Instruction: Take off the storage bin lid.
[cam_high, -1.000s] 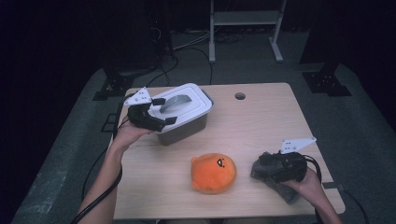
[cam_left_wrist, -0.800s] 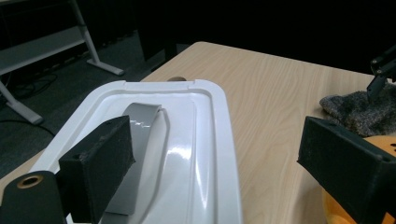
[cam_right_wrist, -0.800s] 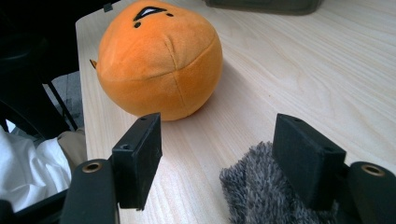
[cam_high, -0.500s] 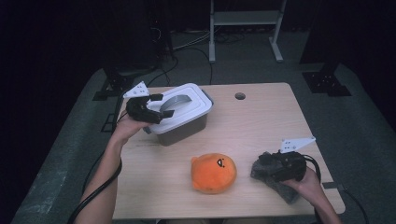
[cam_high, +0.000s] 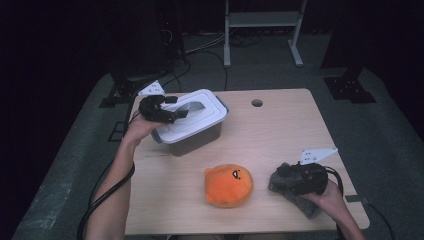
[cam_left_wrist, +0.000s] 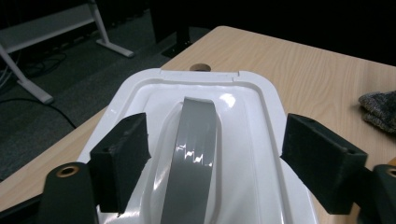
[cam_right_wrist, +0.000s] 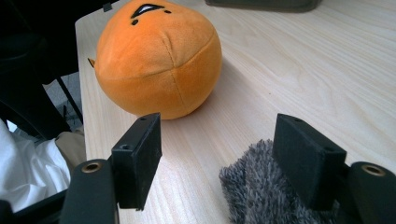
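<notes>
Right now I've got the left hand-held gripper (cam_high: 176, 111) over the white lid (cam_left_wrist: 196, 154) of the storage box (cam_high: 192, 135), which sits near the counter's (cam_high: 280, 135) far left corner. The jaws have just been closing in around the grey handle (cam_left_wrist: 194, 154) but aren't pinching it yet: there's a gap on both sides in the left gripper view.

Next move is to finish the squeeze on that handle, centred, then lift straight up.

The right hand-held gripper (cam_right_wrist: 217, 158) sits unclenched near the right front corner, over a grey furry thing (cam_right_wrist: 261, 196) (a cloth or another plush toy, can't quite tell). The orange plush (cam_high: 229, 185) waits near the front edge. The box's latches and contents are hidden.
</notes>
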